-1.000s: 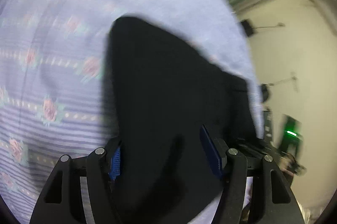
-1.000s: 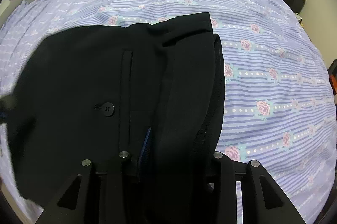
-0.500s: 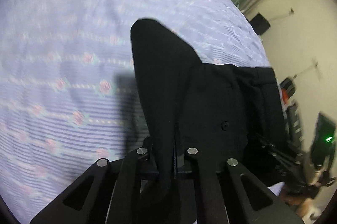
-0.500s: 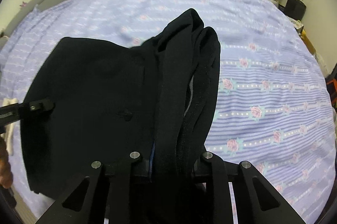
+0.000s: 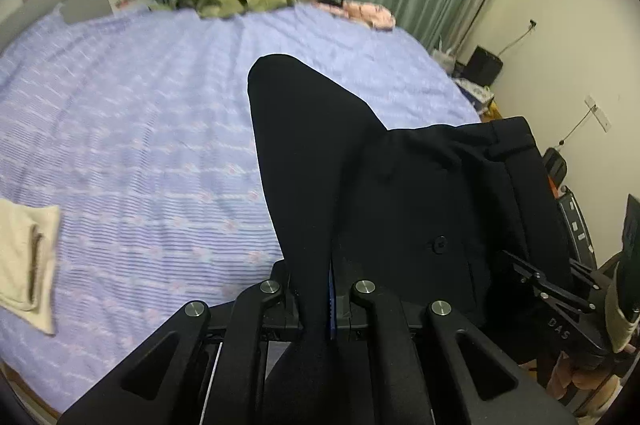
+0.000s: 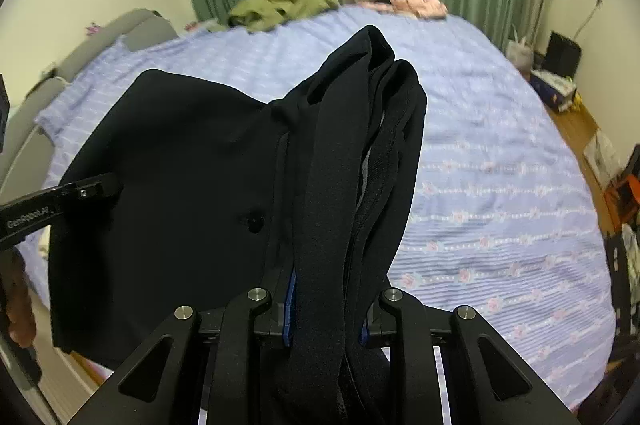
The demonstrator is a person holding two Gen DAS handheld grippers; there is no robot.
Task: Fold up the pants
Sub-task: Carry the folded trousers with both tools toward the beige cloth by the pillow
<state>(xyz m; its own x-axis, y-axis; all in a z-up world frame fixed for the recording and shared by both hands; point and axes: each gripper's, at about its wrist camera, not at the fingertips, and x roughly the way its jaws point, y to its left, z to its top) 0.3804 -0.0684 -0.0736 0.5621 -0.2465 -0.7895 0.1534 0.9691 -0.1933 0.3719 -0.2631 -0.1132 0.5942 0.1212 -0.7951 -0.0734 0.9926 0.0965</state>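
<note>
Holding black pants [image 5: 400, 185] up above the bed [image 5: 140, 145] with 2 tools. Left tool [image 5: 326, 299] pinching 1 thin fold, jaws fully closed on it. Right tool [image 6: 324, 317] clamping a thicker bunch of fabric, jaws slightly apart around it. Pants hanging stretched between both.

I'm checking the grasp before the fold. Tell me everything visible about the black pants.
The black pants are dark, smooth woven cloth with one button and a welt pocket showing. They hang above the striped bedspread, bunched at two points: the left gripper and the right gripper each clamp a gathered fold.
</note>
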